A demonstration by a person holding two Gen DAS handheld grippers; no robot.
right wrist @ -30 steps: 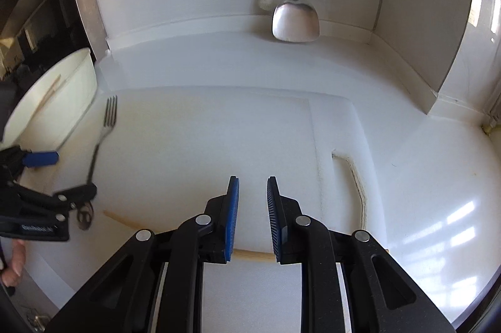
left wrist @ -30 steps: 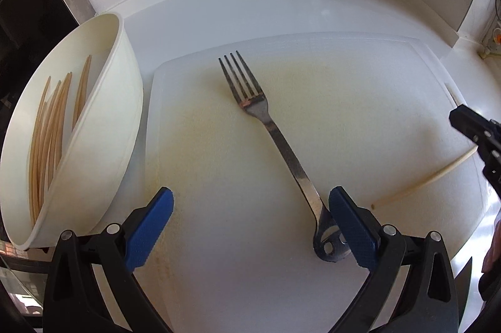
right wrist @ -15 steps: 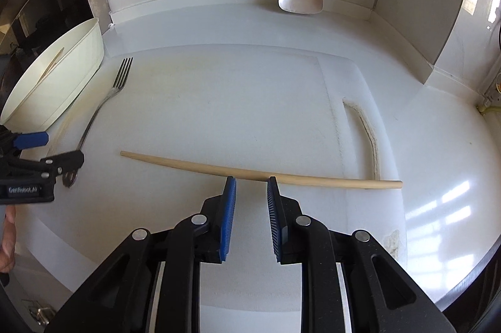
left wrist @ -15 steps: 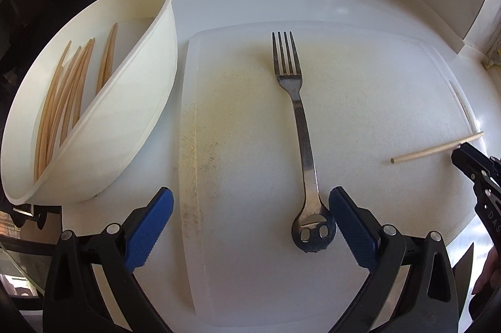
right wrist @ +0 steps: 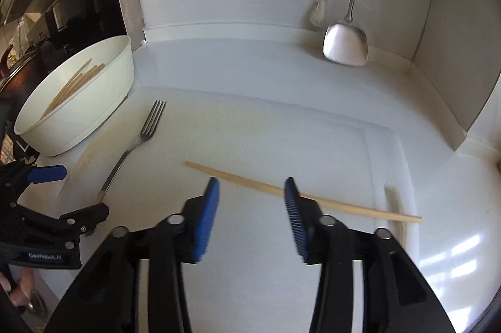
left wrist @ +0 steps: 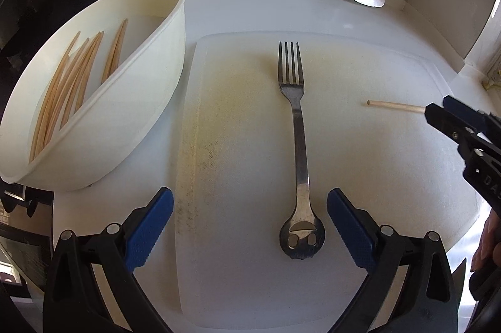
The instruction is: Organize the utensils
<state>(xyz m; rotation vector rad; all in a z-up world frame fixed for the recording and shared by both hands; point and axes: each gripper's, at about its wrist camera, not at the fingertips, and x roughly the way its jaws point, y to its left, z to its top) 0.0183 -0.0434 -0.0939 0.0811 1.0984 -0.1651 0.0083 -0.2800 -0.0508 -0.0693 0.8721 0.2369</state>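
The right gripper (right wrist: 252, 192) is opening, its jaws apart over a chopstick (right wrist: 250, 181) lying free on the cutting board (left wrist: 238, 270), while the left gripper (left wrist: 250, 207) hangs released, straddling the handle of the fork (left wrist: 297, 126) beside the bowl (left wrist: 131, 114) of chopsticks (left wrist: 72, 82).

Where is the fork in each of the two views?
Left wrist: the fork lies in the centre, tines away from the camera, handle end between the open left gripper fingers.
Right wrist: the fork lies at the left, beside the bowl.
Shared landmark: the bowl with chopsticks.
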